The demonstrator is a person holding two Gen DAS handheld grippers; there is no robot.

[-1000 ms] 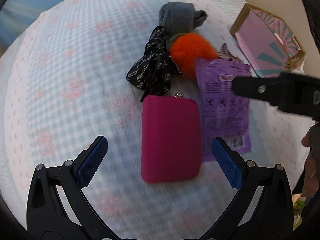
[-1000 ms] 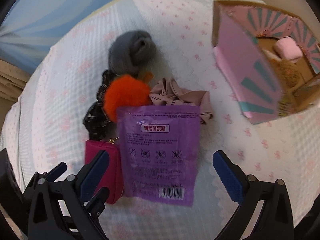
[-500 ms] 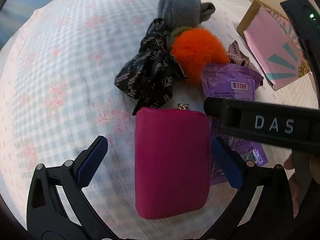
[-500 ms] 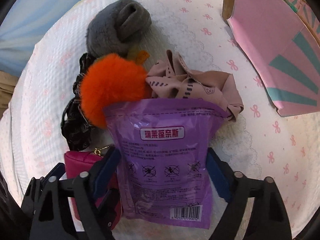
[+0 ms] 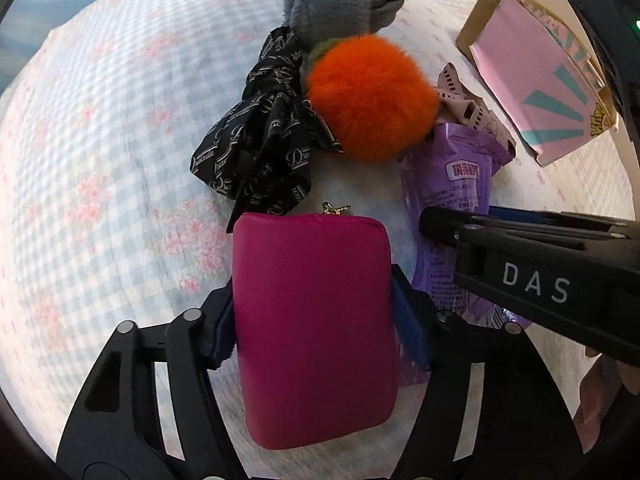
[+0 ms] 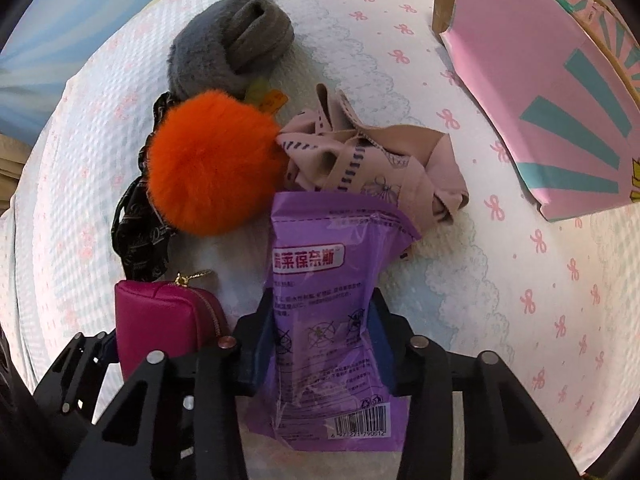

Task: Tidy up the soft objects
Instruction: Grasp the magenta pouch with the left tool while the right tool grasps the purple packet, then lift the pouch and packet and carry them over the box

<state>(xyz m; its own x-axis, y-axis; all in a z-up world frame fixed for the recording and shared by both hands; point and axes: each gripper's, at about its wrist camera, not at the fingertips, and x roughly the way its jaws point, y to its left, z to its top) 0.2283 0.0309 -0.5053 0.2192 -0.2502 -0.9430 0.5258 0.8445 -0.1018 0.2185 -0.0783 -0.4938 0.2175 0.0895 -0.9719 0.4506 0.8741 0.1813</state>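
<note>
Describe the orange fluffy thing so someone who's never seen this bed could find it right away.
On the pastel bedspread, look left of the pink-and-teal box to the small heap of soft things. The orange pompom sits mid-heap, below the grey fuzzy sock and above the purple packet. It's the only round, bright, furry ball.

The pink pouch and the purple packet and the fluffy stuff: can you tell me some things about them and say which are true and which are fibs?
1. The left gripper is closed on the magenta zip pouch. True.
2. The right gripper is wide open above the bed. False: it is shut on the purple packet.
3. The orange pompom lies inside the pink cardboard box. False: it lies on the bedspread, apart from the box.
4. The grey plush sock lies beyond the pompom. True.
5. The black printed scarf is held by a gripper. False: neither gripper touches it.
</note>
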